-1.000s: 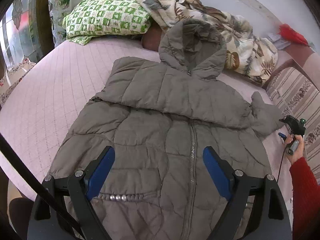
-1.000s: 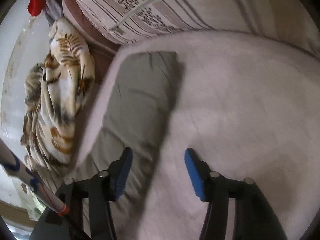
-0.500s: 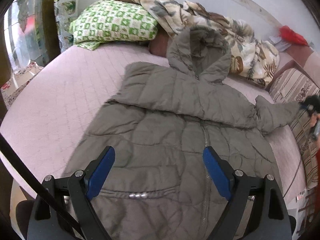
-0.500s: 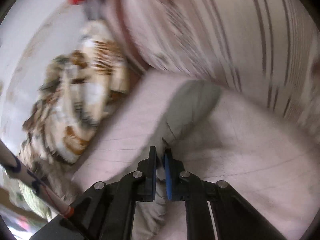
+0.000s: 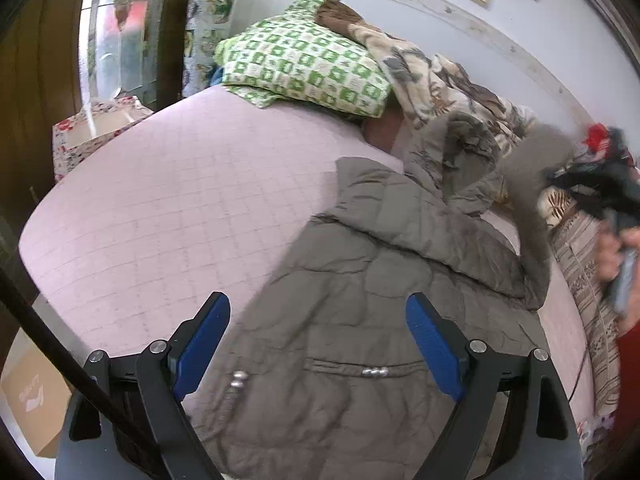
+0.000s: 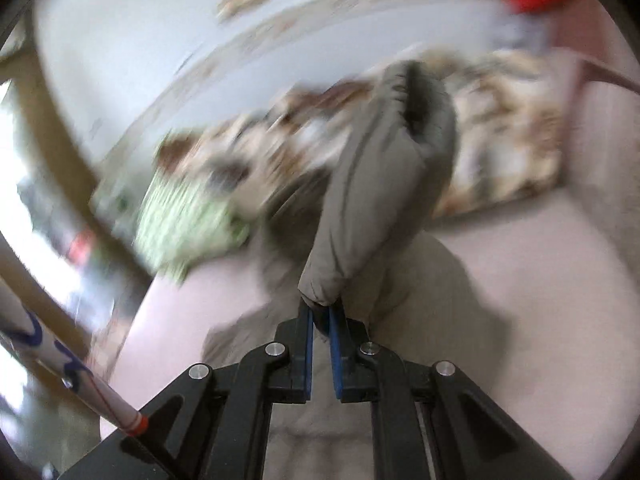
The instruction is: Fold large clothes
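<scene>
A grey-brown hooded puffer jacket (image 5: 360, 280) lies face up on the pink quilted bed (image 5: 160, 200), its zip and pocket snaps showing. My left gripper (image 5: 316, 344) hovers open above the jacket's lower front, with nothing between its blue pads. My right gripper (image 6: 320, 320) is shut on the jacket's sleeve (image 6: 372, 184), which stands lifted off the bed with its dark cuff opening away from the camera. In the left wrist view the raised sleeve (image 5: 528, 184) is a blur at the right, beside the right gripper (image 5: 600, 192) and the hand that holds it.
A green checked pillow (image 5: 304, 68) and a leaf-print blanket (image 5: 440, 76) lie along the wall at the bed's head. A striped cushion (image 5: 584, 264) lines the bed's right side. A floral box (image 5: 100, 124) and a cardboard box (image 5: 32, 400) stand off the bed's left edge.
My right gripper shut on the sleeve end and swung it up off the bed towards the jacket's body. My left gripper shifted left, so the jacket now sits further right in its view.
</scene>
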The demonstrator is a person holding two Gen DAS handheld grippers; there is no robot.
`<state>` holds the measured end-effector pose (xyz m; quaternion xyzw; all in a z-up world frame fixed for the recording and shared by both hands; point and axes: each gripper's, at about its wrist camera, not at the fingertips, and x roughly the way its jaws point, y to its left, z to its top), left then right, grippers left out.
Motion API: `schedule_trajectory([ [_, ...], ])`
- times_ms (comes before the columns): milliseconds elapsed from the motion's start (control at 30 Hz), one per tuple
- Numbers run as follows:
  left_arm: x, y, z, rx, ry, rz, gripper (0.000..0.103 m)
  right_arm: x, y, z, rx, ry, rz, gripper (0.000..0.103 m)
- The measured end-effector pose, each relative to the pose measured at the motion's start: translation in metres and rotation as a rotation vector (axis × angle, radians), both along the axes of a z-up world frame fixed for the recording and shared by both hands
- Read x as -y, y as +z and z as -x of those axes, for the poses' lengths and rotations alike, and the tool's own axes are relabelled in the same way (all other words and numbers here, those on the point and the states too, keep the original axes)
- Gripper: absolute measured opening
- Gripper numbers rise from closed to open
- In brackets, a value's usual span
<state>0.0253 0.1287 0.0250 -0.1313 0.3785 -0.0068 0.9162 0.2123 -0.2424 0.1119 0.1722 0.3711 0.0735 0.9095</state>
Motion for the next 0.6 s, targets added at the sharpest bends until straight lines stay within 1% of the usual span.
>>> schedule_trajectory([
  [33, -0.003, 0.001, 0.002, 0.005, 0.005, -0.004, 0.089, -0.028, -0.02, -0.006, -0.048, 0.063, -0.009, 0.012],
  [100, -0.012, 0.006, 0.005, 0.015, 0.015, -0.007, 0.089, -0.067, -0.055, -0.014, -0.135, 0.149, -0.015, 0.013],
  [167, -0.017, 0.01, 0.004, 0.022, 0.011, -0.001, 0.089, -0.098, -0.089, -0.015, -0.209, 0.208, -0.001, 0.029],
  [233, -0.018, 0.012, 0.0, 0.03, 0.009, -0.015, 0.089, -0.108, -0.105, -0.01, -0.227, 0.219, 0.022, 0.039],
  [300, -0.013, 0.012, -0.013, 0.031, -0.009, -0.041, 0.089, -0.105, -0.107, 0.002, -0.216, 0.209, 0.027, 0.048],
  [367, -0.006, 0.009, -0.029, 0.014, -0.03, -0.049, 0.089, -0.094, -0.102, 0.015, -0.191, 0.182, 0.036, 0.059],
  [400, 0.0, 0.007, -0.041, 0.004, -0.048, -0.045, 0.089, -0.083, -0.098, 0.025, -0.175, 0.162, 0.042, 0.061],
  [467, 0.01, 0.004, -0.064, -0.009, -0.084, -0.037, 0.089, -0.062, -0.09, 0.04, -0.155, 0.131, 0.043, 0.068],
  [533, 0.022, 0.0, -0.09, -0.023, -0.117, -0.035, 0.089, -0.034, -0.089, 0.066, -0.139, 0.088, 0.05, 0.069],
  [600, 0.039, -0.008, -0.129, -0.046, -0.163, -0.027, 0.089, -0.01, -0.086, 0.081, -0.134, 0.037, 0.055, 0.07],
])
